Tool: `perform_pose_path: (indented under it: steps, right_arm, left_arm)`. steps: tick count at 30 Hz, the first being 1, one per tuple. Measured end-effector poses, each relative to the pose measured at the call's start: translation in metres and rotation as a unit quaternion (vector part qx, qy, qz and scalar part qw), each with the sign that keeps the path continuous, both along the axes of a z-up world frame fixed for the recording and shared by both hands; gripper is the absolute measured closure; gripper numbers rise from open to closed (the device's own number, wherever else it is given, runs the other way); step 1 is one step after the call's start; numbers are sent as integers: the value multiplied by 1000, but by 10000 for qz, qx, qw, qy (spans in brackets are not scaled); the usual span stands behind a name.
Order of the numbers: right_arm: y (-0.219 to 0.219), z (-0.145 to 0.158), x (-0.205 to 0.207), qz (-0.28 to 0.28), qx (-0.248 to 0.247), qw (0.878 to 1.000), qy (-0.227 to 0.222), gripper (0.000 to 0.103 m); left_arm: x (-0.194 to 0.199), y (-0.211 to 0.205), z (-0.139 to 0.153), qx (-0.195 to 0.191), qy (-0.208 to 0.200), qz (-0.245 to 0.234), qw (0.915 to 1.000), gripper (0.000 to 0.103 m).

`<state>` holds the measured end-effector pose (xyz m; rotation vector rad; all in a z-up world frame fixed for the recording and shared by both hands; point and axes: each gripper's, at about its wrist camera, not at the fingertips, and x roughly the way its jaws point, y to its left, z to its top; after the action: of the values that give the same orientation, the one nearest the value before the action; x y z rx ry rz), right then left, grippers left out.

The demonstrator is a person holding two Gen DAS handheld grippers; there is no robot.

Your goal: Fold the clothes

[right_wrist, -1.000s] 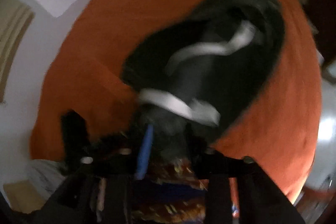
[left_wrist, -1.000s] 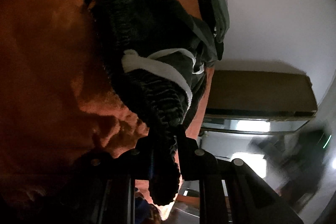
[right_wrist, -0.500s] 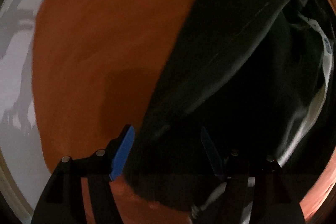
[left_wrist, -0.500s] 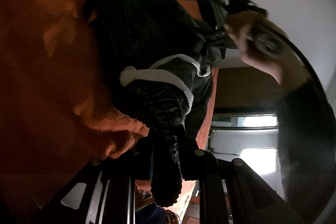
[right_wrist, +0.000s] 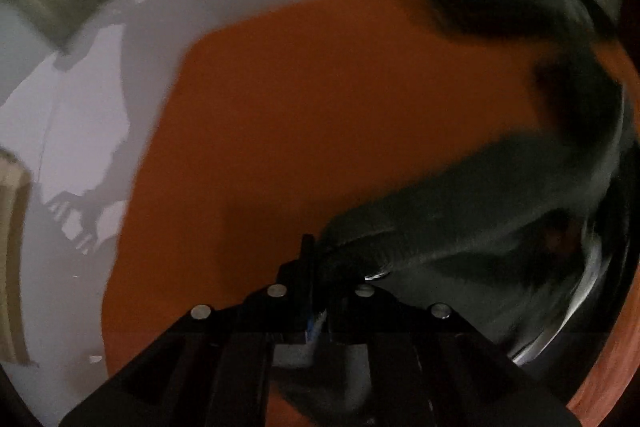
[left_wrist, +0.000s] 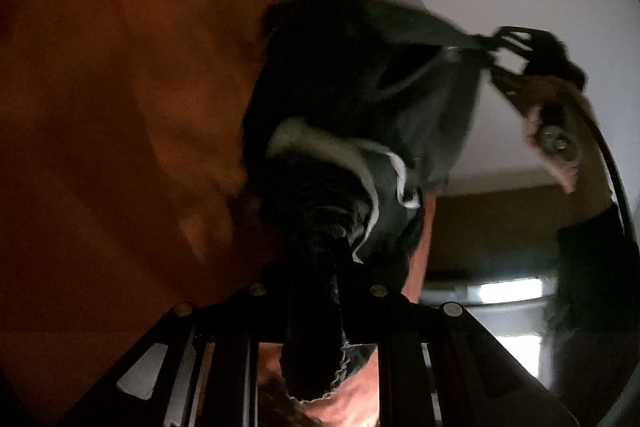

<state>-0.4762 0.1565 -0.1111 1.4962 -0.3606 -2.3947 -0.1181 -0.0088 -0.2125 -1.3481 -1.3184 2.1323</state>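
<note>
Both tools pinch the dark top (left_wrist: 344, 75): left tool (left_wrist: 316, 267) its ribbed cuff, right tool (right_wrist: 320, 267) its edge, above the orange cloth (right_wrist: 320, 107).

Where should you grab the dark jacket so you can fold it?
By its edges, one end in each tool. The jacket hangs stretched between the left tool, shut on the ribbed hem, and the right tool, shut on the far edge, above the orange cloth.
</note>
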Motion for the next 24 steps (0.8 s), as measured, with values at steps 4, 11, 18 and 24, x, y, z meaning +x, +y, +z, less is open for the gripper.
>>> perform_pose_path:
  steps: [4, 11, 18, 24]
  right_arm:
    - [-70, 57, -38, 383, -469, 9978, 269, 99]
    - [-195, 53, -93, 1257, -59, 9917, -261, 57]
    - [-88, 50, -45, 1671, 1026, 9777, -752, 42]
    - [97, 57, 72, 1061, 1503, 9748, -1263, 42]
  left_arm:
    - [-28, -104, 38, -636, 555, 383, 9957, 86]
    - [-99, -253, 57, -1955, 590, 272, 9786, 86]
    - [-117, -277, -5, -2111, -178, -41, 9773, 82]
    - [-89, -291, -4, -2209, -602, 171, 9733, 70]
